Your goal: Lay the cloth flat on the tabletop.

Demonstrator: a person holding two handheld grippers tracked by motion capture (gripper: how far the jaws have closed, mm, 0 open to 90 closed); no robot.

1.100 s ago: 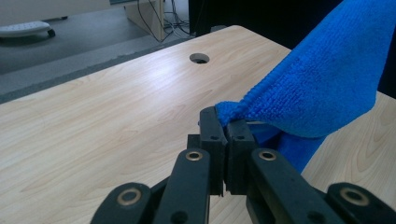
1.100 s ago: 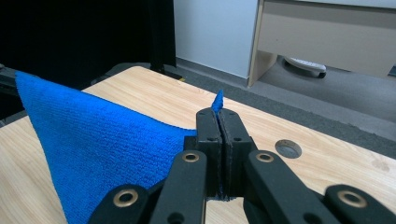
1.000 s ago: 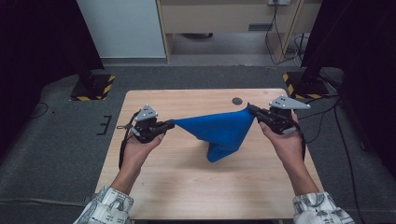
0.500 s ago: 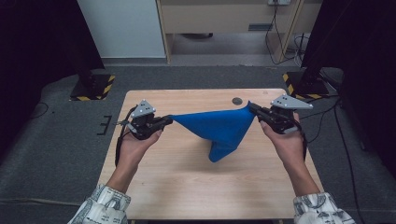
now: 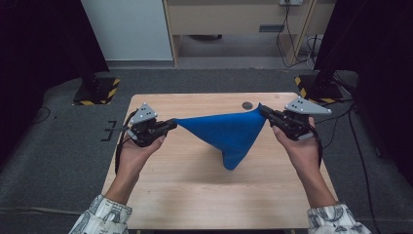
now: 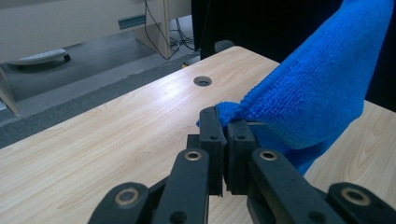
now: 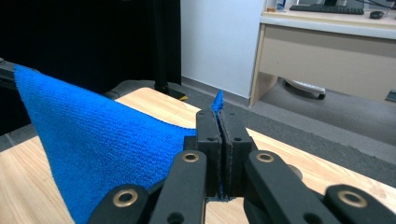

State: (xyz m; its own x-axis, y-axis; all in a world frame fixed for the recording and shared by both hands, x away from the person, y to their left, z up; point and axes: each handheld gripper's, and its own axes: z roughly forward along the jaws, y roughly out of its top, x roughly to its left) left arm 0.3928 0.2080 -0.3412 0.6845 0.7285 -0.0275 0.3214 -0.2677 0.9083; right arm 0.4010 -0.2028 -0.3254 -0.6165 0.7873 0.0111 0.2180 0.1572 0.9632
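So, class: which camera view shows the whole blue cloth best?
The high view: the blue cloth hangs stretched between the left hand-held gripper and the right hand-held gripper, its point drooping toward the table. The left gripper view shows one pinched corner and a fold; the right gripper view shows another pinched corner and a sloping sheet.

no legible text, labels, brands or numbers anywhere, only yellow-and-black hazard stripes on the left stand base (image 5: pixel 96 90) and right stand base (image 5: pixel 311 88) on the floor
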